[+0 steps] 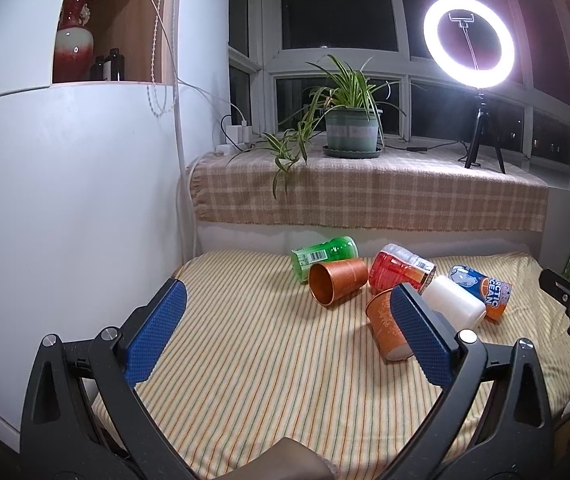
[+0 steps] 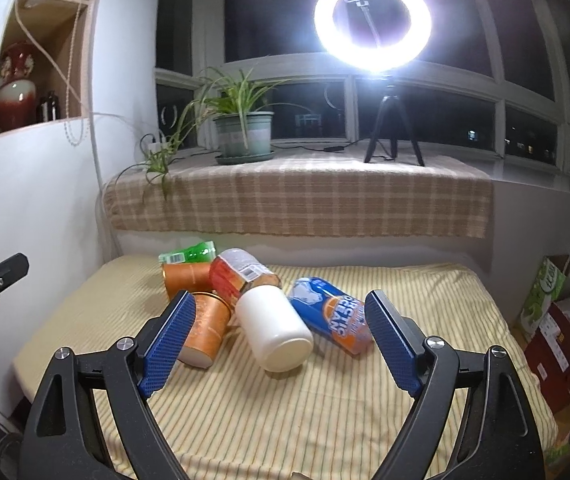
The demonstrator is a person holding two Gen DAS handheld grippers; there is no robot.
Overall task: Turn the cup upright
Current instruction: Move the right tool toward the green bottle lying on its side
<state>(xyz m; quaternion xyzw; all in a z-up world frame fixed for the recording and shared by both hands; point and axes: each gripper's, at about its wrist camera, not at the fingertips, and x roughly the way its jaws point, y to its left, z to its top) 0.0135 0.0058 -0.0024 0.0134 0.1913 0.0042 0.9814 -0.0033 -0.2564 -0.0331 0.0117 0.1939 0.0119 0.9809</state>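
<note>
The left hand-held gripper (image 1: 285,328) is hovering with its blue pads spread wide and holding nothing, above the striped counter (image 1: 245,360). Ahead of it, a copper cup (image 1: 337,285) is lying on its side, its open mouth facing the gripper; a green bottle (image 1: 323,256) is lying just behind that cup. A second orange cup (image 1: 383,326) is lying tipped, partly hidden behind this gripper's right finger (image 1: 421,340). The right hand-held gripper (image 2: 281,336) is likewise spread wide and empty; a white bottle (image 2: 275,330) is lying on its side between and just beyond its fingers, its flat end toward the camera. Just beside its left finger the orange cup (image 2: 205,330) is resting base-forward, and near its right finger a blue can (image 2: 331,316) is lying. A red bottle (image 2: 241,274) is lying beyond the white one.
</note>
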